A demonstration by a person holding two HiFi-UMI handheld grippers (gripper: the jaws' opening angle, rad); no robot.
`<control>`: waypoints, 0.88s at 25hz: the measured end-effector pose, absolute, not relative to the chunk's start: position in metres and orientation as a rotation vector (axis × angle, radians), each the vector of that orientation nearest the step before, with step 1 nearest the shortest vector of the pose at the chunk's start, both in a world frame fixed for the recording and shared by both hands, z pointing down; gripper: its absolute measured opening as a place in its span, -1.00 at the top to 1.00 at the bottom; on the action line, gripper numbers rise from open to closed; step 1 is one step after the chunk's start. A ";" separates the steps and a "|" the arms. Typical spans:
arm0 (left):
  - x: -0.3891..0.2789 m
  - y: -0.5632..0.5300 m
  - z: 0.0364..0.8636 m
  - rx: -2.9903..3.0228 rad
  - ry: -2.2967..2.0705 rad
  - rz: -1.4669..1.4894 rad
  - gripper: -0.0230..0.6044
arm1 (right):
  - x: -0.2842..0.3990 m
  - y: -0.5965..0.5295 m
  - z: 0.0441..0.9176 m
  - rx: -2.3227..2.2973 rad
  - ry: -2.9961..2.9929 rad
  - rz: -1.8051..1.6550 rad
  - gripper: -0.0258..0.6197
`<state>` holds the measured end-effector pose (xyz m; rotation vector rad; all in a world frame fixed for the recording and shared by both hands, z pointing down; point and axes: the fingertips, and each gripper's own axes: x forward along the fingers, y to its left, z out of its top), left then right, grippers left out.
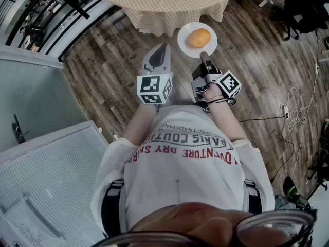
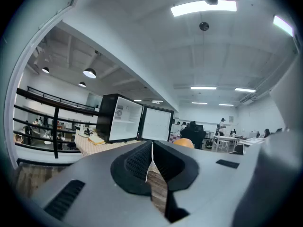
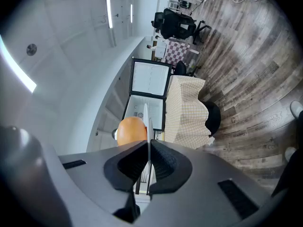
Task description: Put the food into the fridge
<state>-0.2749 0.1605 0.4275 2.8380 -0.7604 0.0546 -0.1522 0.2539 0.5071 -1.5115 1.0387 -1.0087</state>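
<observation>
An orange bun (image 1: 198, 37) lies on a white plate (image 1: 185, 44), held above the wooden floor. My right gripper (image 1: 204, 56) is shut on the plate's near rim. In the right gripper view the plate (image 3: 147, 122) shows edge-on between the jaws, with the bun (image 3: 131, 131) to its left. My left gripper (image 1: 162, 49) hangs beside the plate, shut and empty, its jaws together (image 2: 151, 167). A black mini fridge (image 2: 119, 117) stands on the checked-cloth table (image 1: 169, 6) with its door (image 2: 157, 123) open. The same open fridge (image 3: 147, 109) is ahead in the right gripper view.
Bread (image 2: 96, 139) lies on the table next to the fridge. A white cabinet (image 1: 49, 174) stands at my left. Cables (image 1: 295, 112) trail over the floor at the right. A black railing (image 2: 54, 126) runs at the left, and people stand at far tables (image 2: 227, 138).
</observation>
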 end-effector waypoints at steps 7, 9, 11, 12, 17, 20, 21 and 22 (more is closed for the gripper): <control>-0.278 0.163 0.434 2.830 -0.758 0.059 0.84 | -0.156 0.258 0.513 -1.510 1.031 -1.019 0.81; -0.278 0.162 0.434 2.828 -0.756 0.059 0.84 | -0.156 0.257 0.514 -1.510 1.022 -1.027 0.81; -0.279 0.161 0.435 2.825 -0.755 0.060 0.84 | -0.157 0.256 0.516 -1.510 1.008 -1.037 0.81; -0.279 0.160 0.436 2.822 -0.754 0.061 0.84 | -0.157 0.256 0.517 -1.510 1.004 -1.040 0.81; -0.278 0.160 0.442 2.811 -0.741 0.078 0.84 | -0.157 0.257 0.518 -1.499 0.991 -1.036 0.82; -0.276 0.159 0.445 2.806 -0.735 0.093 0.84 | -0.154 0.255 0.520 -1.492 0.985 -1.042 0.82; -0.276 0.158 0.447 2.804 -0.737 0.099 0.84 | -0.153 0.253 0.522 -1.489 0.983 -1.047 0.82; -0.275 0.156 0.449 2.800 -0.742 0.106 0.84 | -0.152 0.252 0.525 -1.488 0.982 -1.054 0.81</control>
